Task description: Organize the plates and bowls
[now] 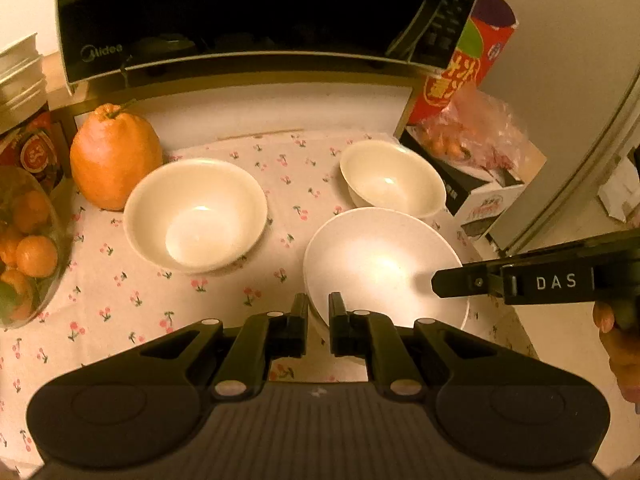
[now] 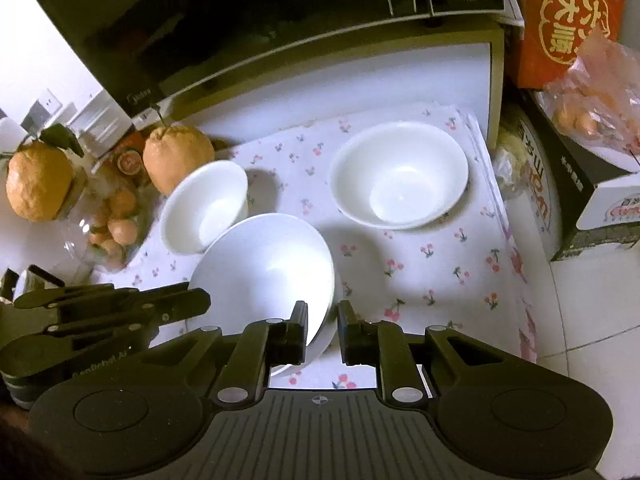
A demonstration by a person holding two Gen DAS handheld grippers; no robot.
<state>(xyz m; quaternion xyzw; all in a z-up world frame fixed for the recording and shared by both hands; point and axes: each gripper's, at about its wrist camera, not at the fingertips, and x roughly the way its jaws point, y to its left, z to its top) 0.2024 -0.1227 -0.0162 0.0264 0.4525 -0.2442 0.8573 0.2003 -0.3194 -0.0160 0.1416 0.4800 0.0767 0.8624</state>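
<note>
Cherry-print cloth (image 1: 224,292) covers the counter below a microwave (image 1: 240,8). Both tools straddle opposite rims of the white plate (image 1: 380,264), which lies straight ahead of each: the left tool (image 1: 318,322) and right tool (image 2: 323,326) are narrowly parted, and whether they pinch it I cannot tell. Two bowls (image 1: 196,216) (image 1: 392,178) sit behind. Only the right view shows the plate's edge between its fingers — and a second fruit (image 2: 38,184).

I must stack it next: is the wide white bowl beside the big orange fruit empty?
Empty: the wide white bowl shows only its bare glossy inside.
</note>
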